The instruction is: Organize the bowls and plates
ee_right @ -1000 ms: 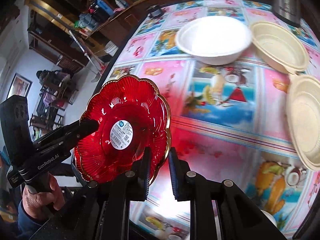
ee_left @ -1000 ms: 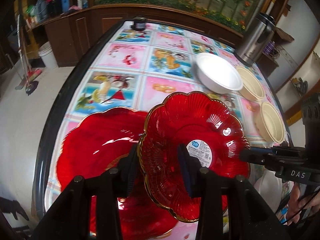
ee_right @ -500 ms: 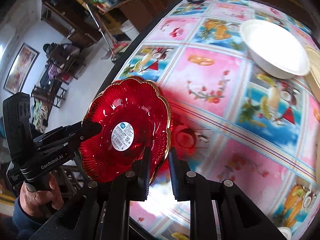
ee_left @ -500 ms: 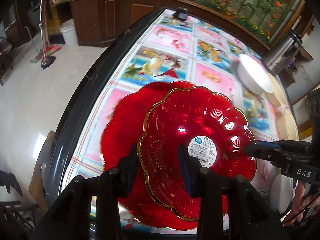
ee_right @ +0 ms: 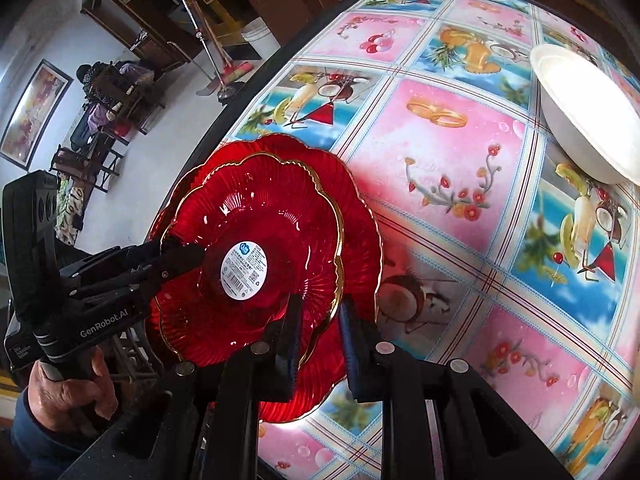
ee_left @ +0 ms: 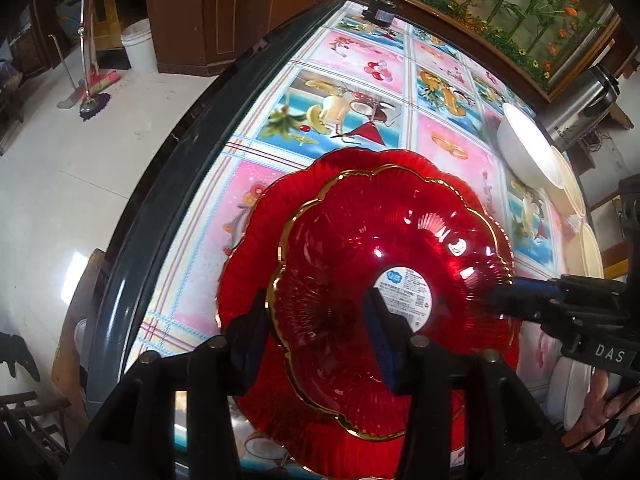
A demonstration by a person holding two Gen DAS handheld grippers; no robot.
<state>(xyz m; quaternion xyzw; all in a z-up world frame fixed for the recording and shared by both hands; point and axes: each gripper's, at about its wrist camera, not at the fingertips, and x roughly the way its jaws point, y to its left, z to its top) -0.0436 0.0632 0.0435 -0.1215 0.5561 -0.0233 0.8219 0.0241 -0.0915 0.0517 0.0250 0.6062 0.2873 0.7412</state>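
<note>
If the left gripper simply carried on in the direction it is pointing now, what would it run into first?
Most likely the smaller red plate: the left gripper straddles its near rim, jaws having just opened, pads apparently no longer pressing. That plate sits over the larger red plate on the table; the depth between them is unclear.

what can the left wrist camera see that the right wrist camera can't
Only the left wrist view shows the steel kettle, the white bucket on the floor and the cream bowls beyond the white one.

Only the right wrist view shows the framed picture on the wall and the hand carrying the left gripper.

Both show the smaller red plate resting inside the larger red plate, its rim between the jaws of both grippers, which have just been opening, plus the white bowl and the tablecloth.
</note>
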